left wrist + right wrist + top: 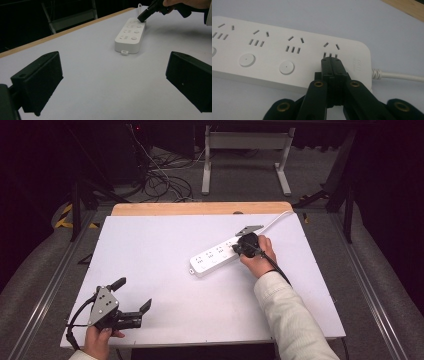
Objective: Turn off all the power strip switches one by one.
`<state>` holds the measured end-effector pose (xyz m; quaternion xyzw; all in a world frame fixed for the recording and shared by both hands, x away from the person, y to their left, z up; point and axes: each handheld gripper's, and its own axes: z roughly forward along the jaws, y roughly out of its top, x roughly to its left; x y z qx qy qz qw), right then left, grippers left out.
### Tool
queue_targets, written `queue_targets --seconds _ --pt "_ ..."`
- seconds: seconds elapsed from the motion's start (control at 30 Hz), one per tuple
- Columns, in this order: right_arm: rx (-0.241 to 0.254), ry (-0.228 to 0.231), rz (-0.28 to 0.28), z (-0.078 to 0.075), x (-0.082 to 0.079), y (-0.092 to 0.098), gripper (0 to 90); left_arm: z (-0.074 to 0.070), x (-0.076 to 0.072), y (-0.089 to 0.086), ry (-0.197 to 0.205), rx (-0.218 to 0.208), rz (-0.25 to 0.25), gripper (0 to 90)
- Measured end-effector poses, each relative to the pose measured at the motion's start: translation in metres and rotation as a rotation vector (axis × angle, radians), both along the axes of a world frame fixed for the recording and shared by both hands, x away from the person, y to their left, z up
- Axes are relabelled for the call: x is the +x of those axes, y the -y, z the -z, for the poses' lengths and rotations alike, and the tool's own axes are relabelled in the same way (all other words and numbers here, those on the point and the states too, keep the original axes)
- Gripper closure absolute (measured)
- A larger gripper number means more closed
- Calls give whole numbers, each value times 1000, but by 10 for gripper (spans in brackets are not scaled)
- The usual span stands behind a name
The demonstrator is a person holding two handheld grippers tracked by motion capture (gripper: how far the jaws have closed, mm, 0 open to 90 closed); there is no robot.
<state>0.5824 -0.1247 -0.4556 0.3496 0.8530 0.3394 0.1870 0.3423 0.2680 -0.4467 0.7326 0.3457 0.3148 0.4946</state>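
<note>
White worktop [165, 320]: right claw [333, 62], jaws closed and empty, is pressing a rigid, light power strip [216, 256]; left claw [131, 295] is resting spread wide, empty.

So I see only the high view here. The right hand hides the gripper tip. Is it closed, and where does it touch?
Observer: The right gripper has its jaws shut together, tip on the power strip at the socket nearest the cord.
Operator: Does it hold something?
Observer: No, nothing sits between the jaws.
Operator: How many round switches are near it?
Observer: Two full ones, left of the tip, plus part of a third.
</note>
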Motion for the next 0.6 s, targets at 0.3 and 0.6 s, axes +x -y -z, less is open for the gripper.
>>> queue_targets --seconds 0.3,0.6 --pt "30 16 -22 -9 -1 1 900 0 1 -1 -1 -7 -2 17" --pt "136 75 -42 -34 -17 12 865 0 1 -1 -1 -6 -5 17"
